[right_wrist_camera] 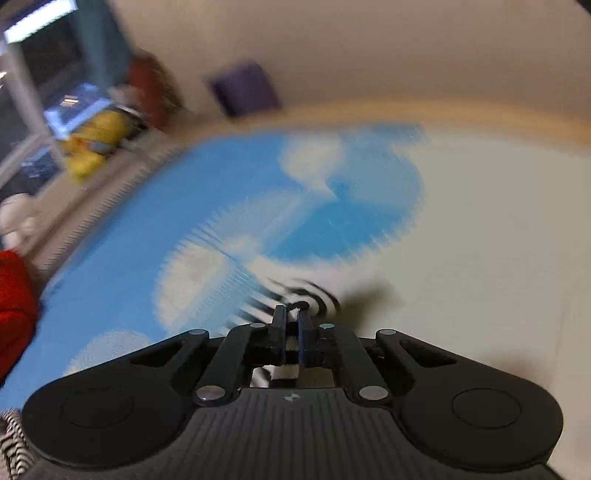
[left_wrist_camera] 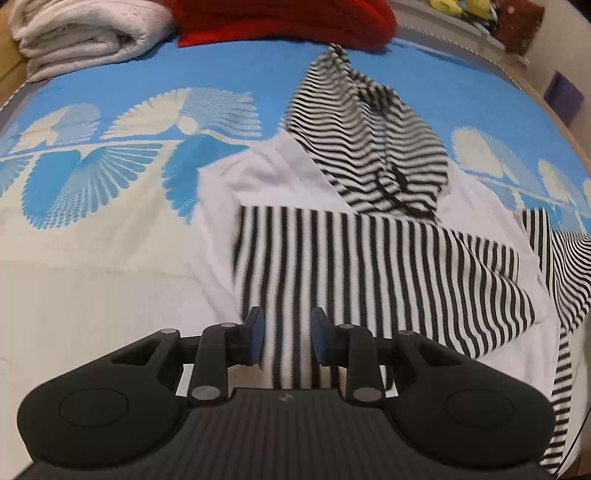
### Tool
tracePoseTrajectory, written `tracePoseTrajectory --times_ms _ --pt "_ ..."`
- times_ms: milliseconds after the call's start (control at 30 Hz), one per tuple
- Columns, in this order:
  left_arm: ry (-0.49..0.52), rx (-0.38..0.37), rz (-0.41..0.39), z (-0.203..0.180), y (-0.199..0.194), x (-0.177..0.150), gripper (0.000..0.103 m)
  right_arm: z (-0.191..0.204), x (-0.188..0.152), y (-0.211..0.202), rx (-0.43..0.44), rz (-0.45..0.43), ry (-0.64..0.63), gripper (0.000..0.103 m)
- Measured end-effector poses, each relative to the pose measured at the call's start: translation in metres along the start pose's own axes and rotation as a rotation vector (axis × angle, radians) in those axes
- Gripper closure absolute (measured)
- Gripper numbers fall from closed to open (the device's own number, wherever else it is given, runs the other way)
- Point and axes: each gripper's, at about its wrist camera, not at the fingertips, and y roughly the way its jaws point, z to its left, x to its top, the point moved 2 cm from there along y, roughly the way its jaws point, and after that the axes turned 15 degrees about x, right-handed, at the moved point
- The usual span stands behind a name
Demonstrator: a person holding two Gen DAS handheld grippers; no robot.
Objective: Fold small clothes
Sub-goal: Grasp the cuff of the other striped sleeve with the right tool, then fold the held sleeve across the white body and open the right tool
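A small hooded top, white with black-and-white stripes, lies on the blue and cream bedspread in the left wrist view. Its striped hood points to the far side, and one striped sleeve is folded across the white body. My left gripper is open and empty, its jaws apart just above the near striped part. My right gripper is shut on a striped edge of the garment and holds it over the bedspread; that view is blurred by motion.
A folded cream blanket and a red pillow lie at the far edge of the bed. Toys and a purple box stand beyond the bed by the wall.
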Motion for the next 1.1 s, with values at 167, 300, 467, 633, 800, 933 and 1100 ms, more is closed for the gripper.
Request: tracePoseTrajectory --times_ms 167,300,467,633,800,933,1100 --pt "-0.084 0.002 -0.005 0.031 -0.007 0.003 0.072 0.137 -0.016 -0.057 0.351 -0.097 -0.283 0.098" --pt "-0.173 -0.013 0.005 0.06 -0.011 0.008 0.072 0.249 -0.08 -0.105 0.84 0.094 -0.347 0.096" --pt "-0.265 -0.051 0.026 0.085 -0.014 0.01 0.072 0.32 -0.169 -0.133 1.05 0.649 -0.215 0.082" --pt "-0.289 -0.076 0.041 0.09 -0.015 0.008 0.072 0.302 -0.169 -0.143 0.83 0.688 -0.237 0.071" --pt "-0.302 -0.072 0.097 0.086 0.001 0.001 0.073 0.241 -0.179 -0.115 0.534 0.668 -0.179 0.069" --pt "-0.307 -0.077 0.132 0.078 0.014 -0.001 0.073 0.183 -0.187 -0.075 0.319 0.726 -0.07 0.069" --pt "-0.315 -0.088 0.199 0.064 0.035 -0.005 0.073 0.125 -0.183 -0.064 0.189 0.766 0.071 0.077"
